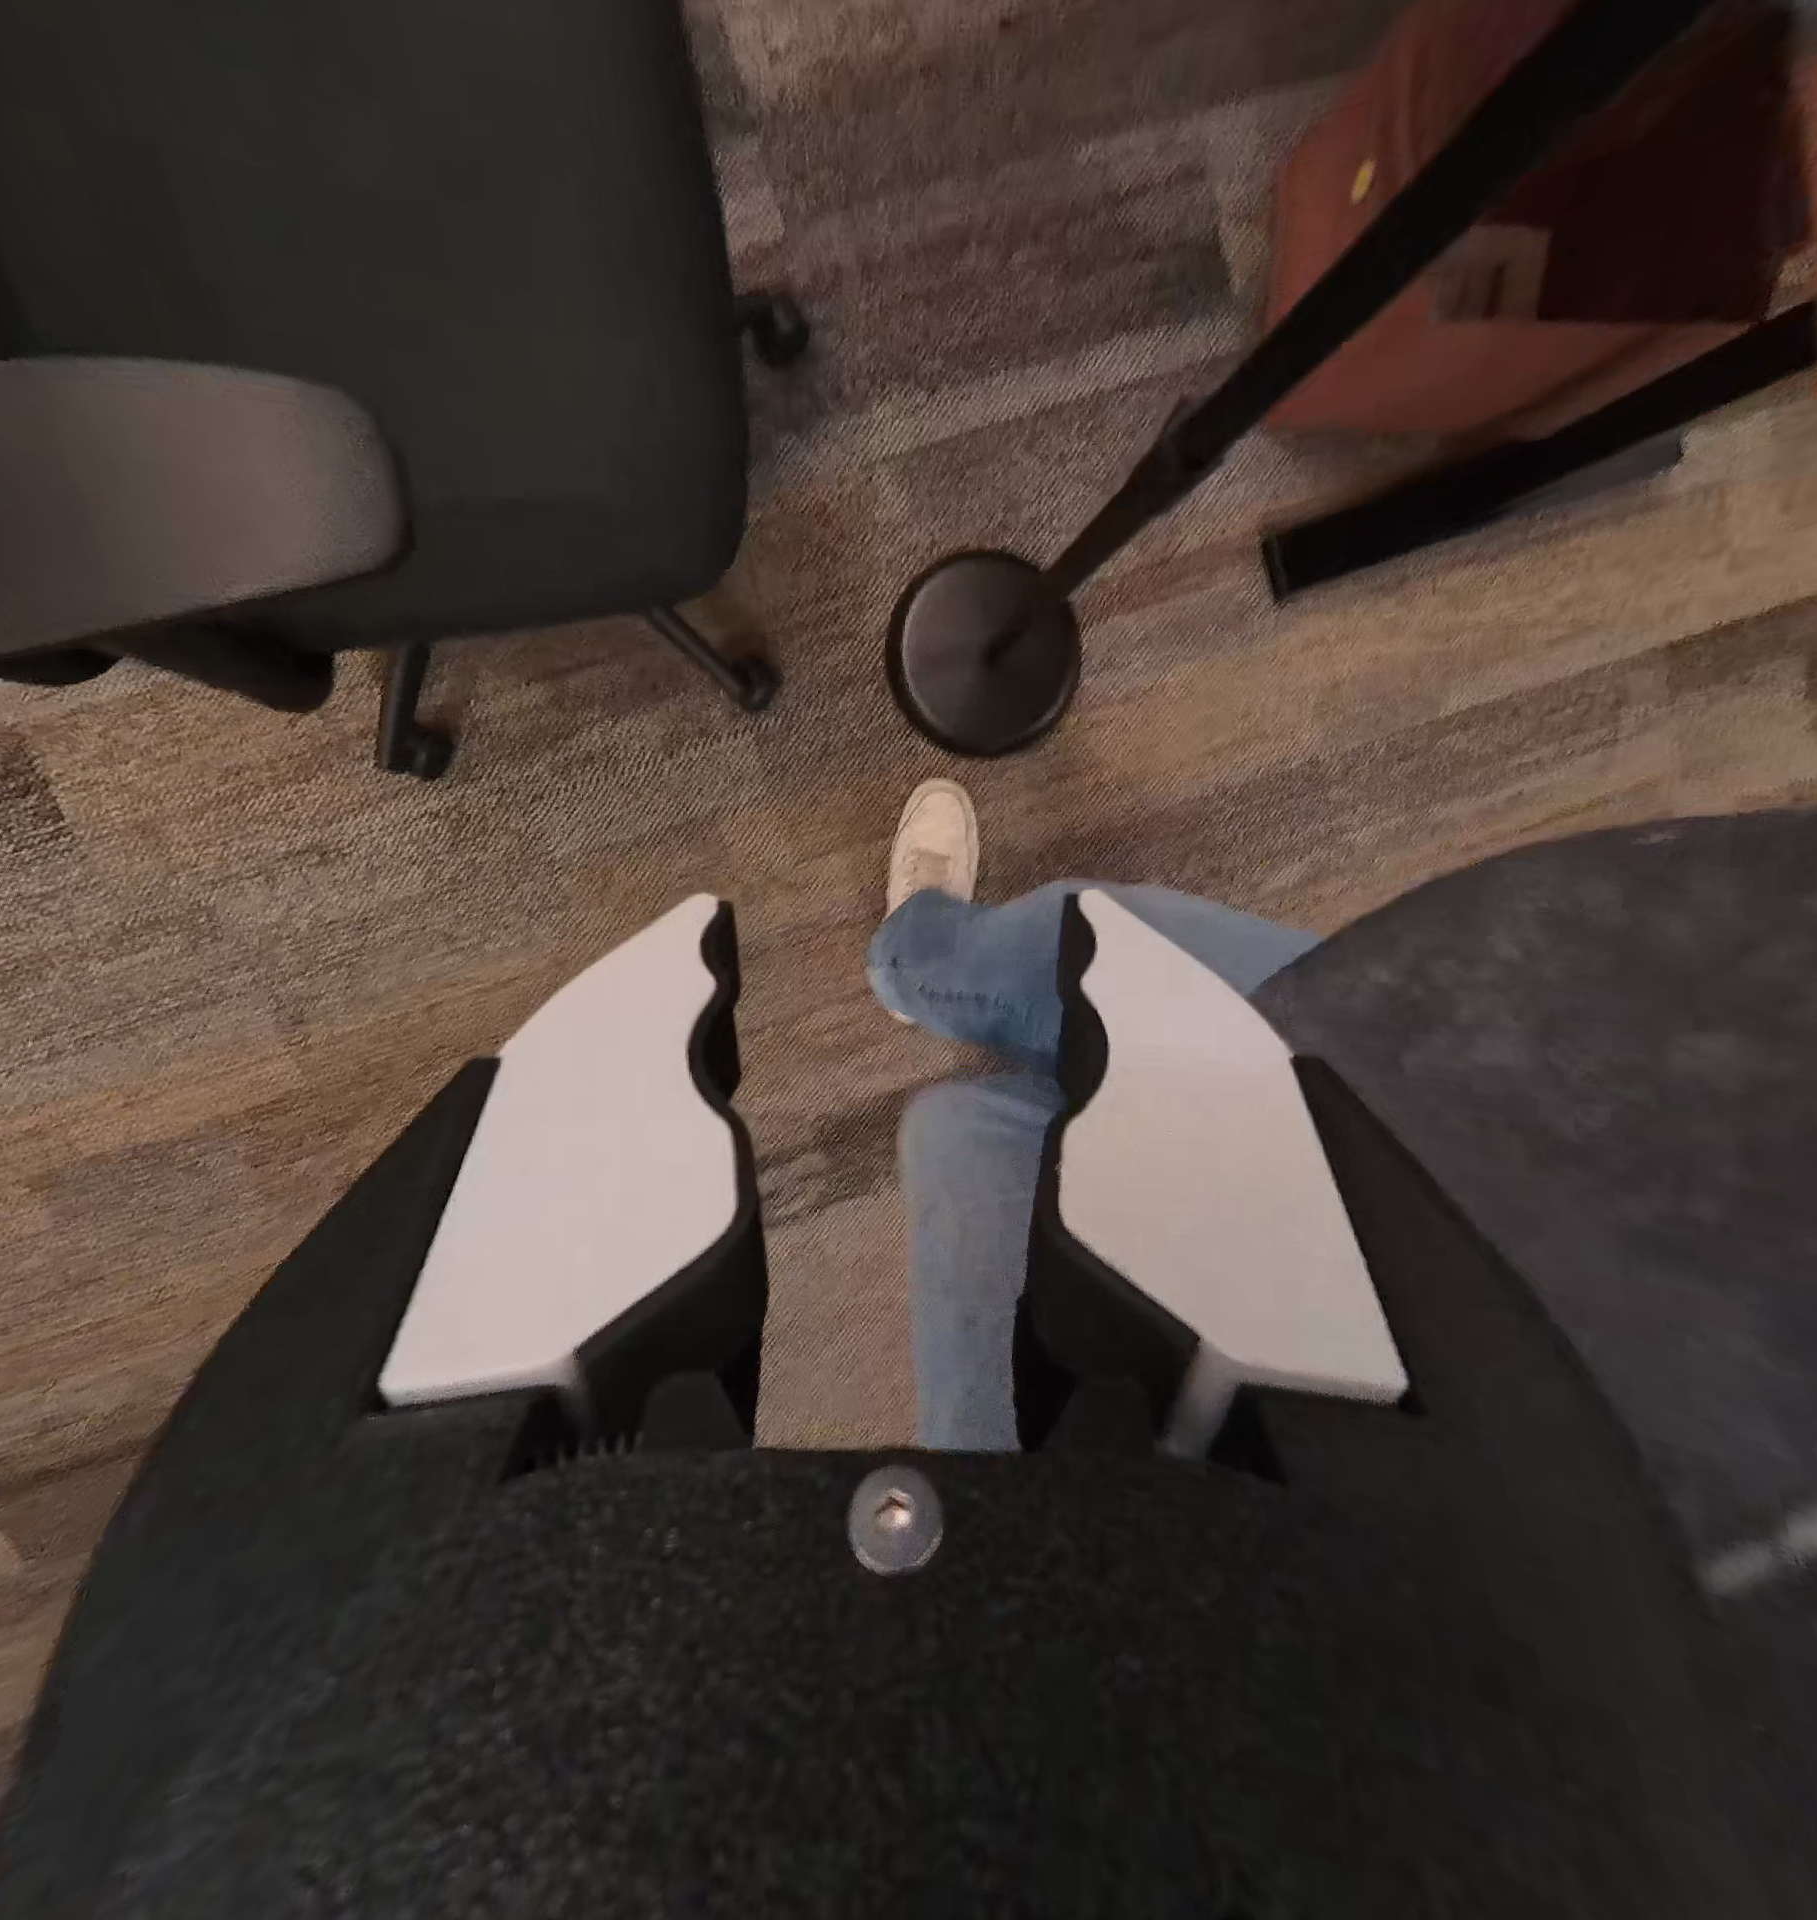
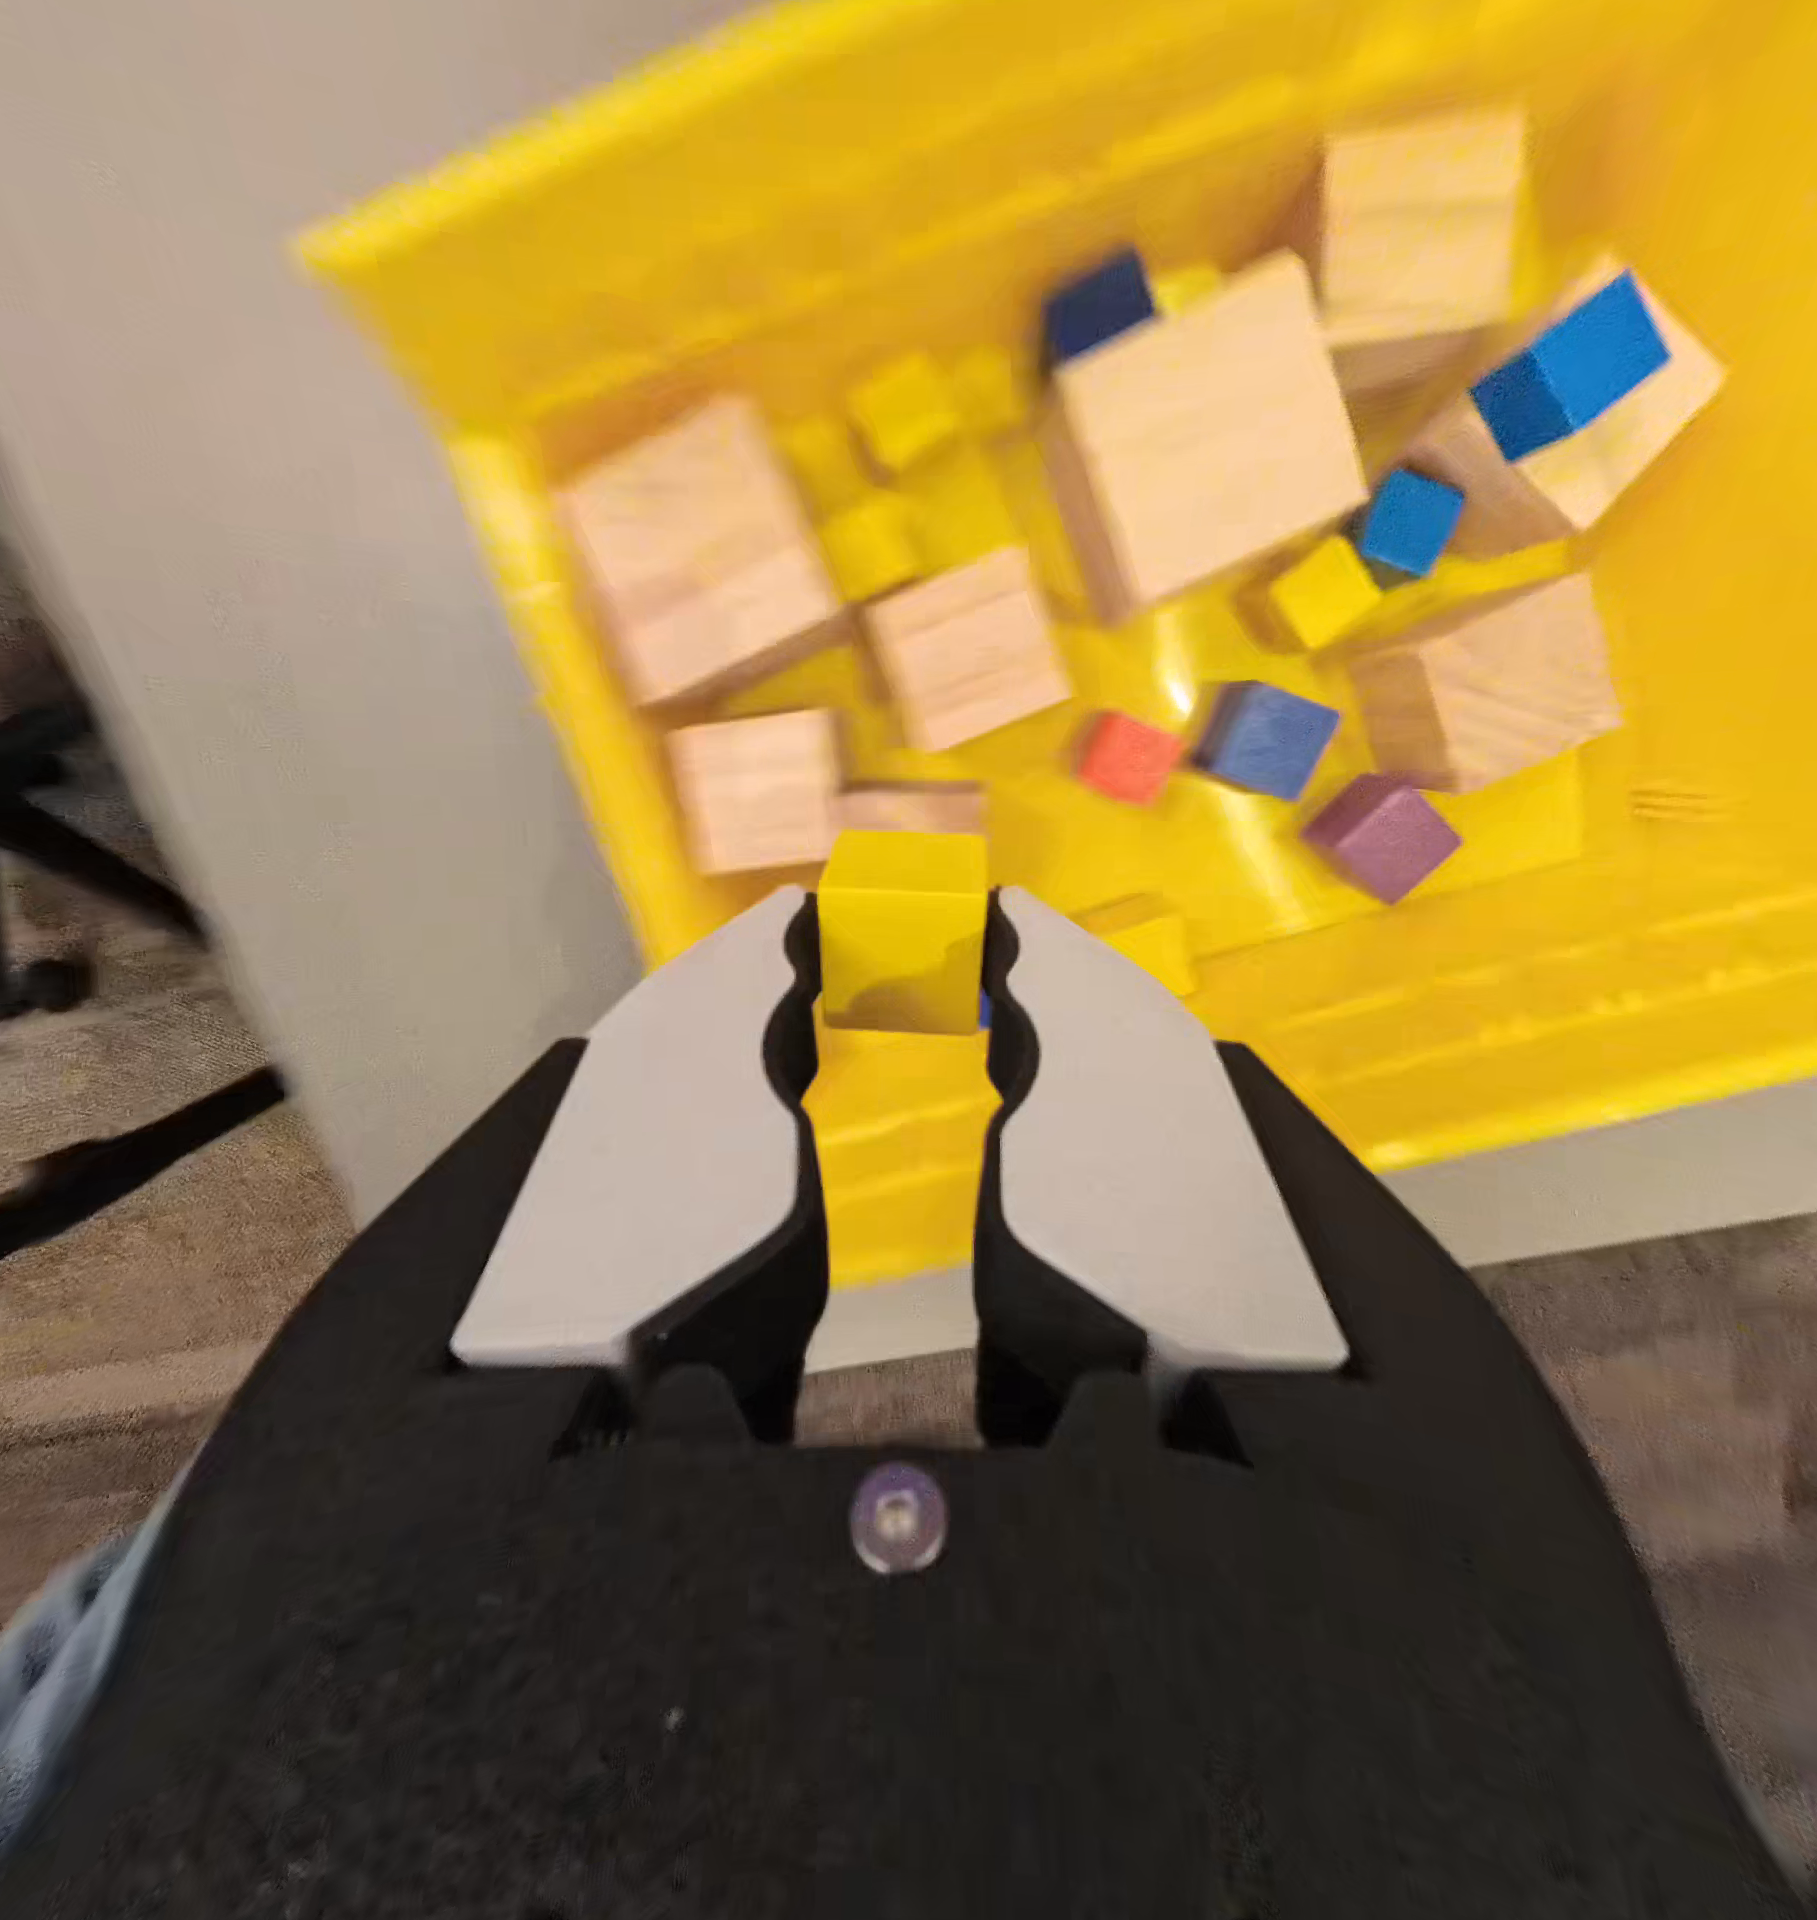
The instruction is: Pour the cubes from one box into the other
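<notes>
The right tongs are pinching a small yellow cube between their tips, just over the near edge of the yellow box. The box is sitting on a white bench and is holding many cubes: big wooden ones, blue ones, a red one, a purple one and more little yellow ones. I am guessing this one cube is being carried to the box by itself, maybe because it missed the box. To do this step well, the cube should go a bit farther in, past the edge and over a bare spot on the box floor. Then the tongs should go low before letting go, so the cube is not bouncing out. The picture is blurry, so things are moving fast, and slowing down would help. The right tongs are narrow, closed just to the width of the cube, with both tips touching its sides. The left tongs are standing wide and holding nothing. They are pointing down at the carpet, far from the job, with a chair, a round black stand base and the person's leg and shoe below them. The other box is not showing in either view.
</notes>
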A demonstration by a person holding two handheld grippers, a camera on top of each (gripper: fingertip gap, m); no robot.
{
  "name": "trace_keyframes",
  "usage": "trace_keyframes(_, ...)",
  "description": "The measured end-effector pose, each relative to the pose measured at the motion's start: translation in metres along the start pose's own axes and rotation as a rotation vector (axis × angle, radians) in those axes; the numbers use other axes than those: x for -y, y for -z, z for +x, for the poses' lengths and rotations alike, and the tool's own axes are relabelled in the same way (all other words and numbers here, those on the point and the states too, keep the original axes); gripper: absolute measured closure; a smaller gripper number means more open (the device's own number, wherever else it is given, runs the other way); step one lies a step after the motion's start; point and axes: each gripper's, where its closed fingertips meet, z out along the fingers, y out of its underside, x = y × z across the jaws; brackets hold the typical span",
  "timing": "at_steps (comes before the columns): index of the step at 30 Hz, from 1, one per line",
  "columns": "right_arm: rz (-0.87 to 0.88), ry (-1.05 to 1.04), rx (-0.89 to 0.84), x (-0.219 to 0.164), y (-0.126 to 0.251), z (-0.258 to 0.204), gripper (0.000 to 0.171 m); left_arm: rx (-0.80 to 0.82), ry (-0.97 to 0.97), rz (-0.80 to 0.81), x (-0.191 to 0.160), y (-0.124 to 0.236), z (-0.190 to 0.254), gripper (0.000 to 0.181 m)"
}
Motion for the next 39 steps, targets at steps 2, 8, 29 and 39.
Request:
trace_keyframes(2,-0.196,-0.042,0.009,-0.008,-0.04,0.021,0.143,0.028,-0.024,-0.065,-0.01,0.004,-0.036,0.123)
trace_keyframes(8,-0.292,-0.204,-0.049,-0.022,-0.072,0.05,0.143,0.025,-0.004,-0.182,0.009,0.011,-0.088,0.126)
trace_keyframes(29,0.744,-0.317,-0.078,-0.142,0.342,-0.142,0.13,-0.431,-0.758,0.163,0.602,-0.116,0.102,0.12)
trace_keyframes(39,0.894,-0.664,-0.461,-0.225,0.337,-0.187,0.126,-0.663,-1.294,0.001,0.603,-0.218,0.218,0.12)
